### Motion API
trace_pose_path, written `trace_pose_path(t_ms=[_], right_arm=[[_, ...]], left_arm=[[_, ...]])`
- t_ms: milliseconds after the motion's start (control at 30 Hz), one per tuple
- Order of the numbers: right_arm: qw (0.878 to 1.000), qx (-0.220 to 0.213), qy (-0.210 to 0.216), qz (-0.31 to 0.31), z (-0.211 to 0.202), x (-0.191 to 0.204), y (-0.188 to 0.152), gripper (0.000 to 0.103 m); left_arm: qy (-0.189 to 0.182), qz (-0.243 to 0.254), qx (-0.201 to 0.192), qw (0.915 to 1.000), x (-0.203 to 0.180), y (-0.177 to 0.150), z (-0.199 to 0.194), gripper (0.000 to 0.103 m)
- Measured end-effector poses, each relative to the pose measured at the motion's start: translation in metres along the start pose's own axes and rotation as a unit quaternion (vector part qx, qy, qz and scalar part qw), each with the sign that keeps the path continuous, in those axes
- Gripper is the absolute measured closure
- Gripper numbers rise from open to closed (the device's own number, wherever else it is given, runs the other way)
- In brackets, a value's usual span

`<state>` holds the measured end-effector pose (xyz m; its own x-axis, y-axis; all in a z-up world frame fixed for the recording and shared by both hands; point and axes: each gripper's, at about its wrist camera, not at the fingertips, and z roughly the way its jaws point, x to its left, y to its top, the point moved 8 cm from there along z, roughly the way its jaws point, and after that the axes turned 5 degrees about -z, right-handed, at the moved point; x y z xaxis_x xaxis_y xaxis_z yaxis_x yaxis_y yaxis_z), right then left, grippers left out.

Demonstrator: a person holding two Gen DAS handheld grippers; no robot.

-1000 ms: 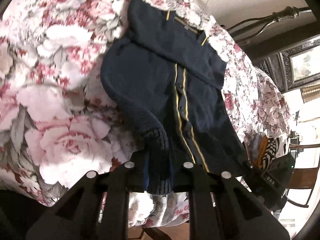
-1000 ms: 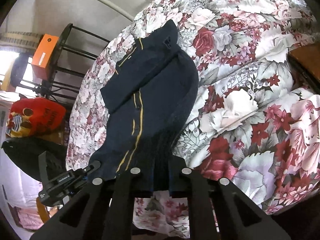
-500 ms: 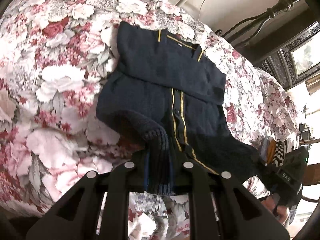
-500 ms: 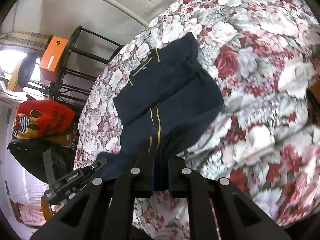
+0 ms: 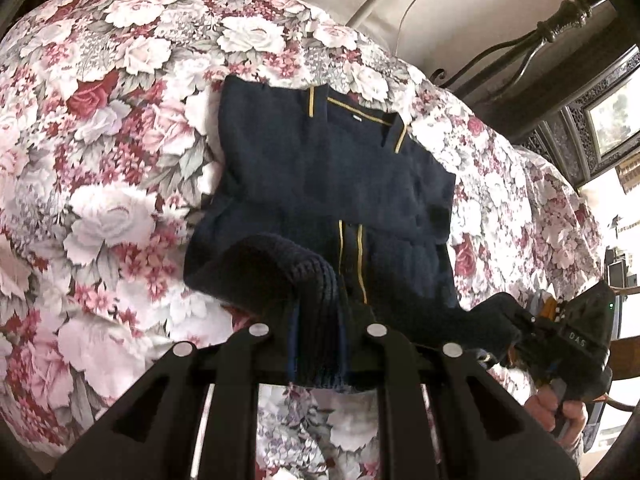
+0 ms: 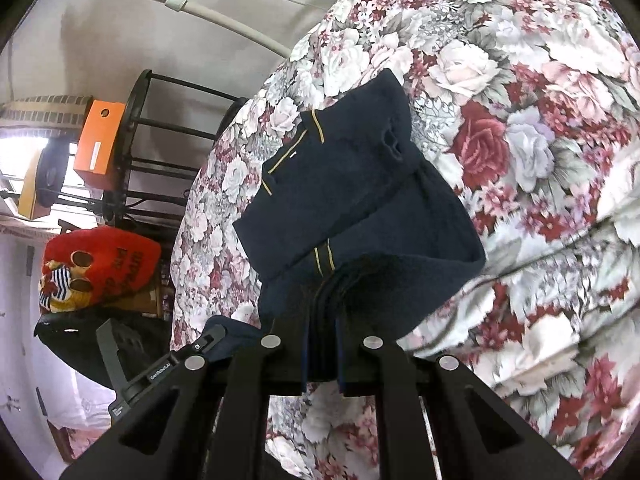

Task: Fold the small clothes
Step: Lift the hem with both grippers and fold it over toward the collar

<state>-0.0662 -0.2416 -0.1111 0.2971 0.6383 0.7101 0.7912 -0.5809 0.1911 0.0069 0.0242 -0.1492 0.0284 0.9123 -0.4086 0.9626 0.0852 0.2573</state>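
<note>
1. Left wrist view: we count one navy cardigan (image 5: 332, 184) lying on the bed's floral bedspread (image 5: 100, 184), its collar toward the far edge of the bedspread.
2. On the cardigan we count two yellow stripes running side by side down the front, plus yellow trim at the collar; one sleeve is folded across the chest.
3. Our left gripper (image 5: 318, 354) has its fingers (image 5: 256, 356) drawn narrow, clamped on the cardigan's ribbed hem, which is lifted off the bedspread and curls over.
4. To the right of the cardigan we see the right gripper (image 5: 560, 344), gripping the hem's other corner, with one hand (image 5: 560, 412) below it.
5. Right wrist view: the same single cardigan (image 6: 352, 200) lies on the bedspread (image 6: 520, 140), its near hem raised toward us.
6. Our right gripper (image 6: 322, 364) has its fingers (image 6: 376, 364) narrow, pinching bunched hem folds.
7. Left of the cardigan we count one left gripper (image 6: 168, 364), one orange box (image 6: 98, 142) on a dark rack, and one red bag (image 6: 100, 264).
</note>
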Motion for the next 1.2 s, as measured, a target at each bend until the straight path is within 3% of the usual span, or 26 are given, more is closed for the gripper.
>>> trace_pose_path(t_ms=[1200], right_arm=[[0.999, -0.031, 0.006, 0.034, 0.091, 0.015, 0.145, 0.093]], left_arm=[[0.004, -0.061, -0.031, 0.9977, -0.003, 0.153, 0.057, 0.088]])
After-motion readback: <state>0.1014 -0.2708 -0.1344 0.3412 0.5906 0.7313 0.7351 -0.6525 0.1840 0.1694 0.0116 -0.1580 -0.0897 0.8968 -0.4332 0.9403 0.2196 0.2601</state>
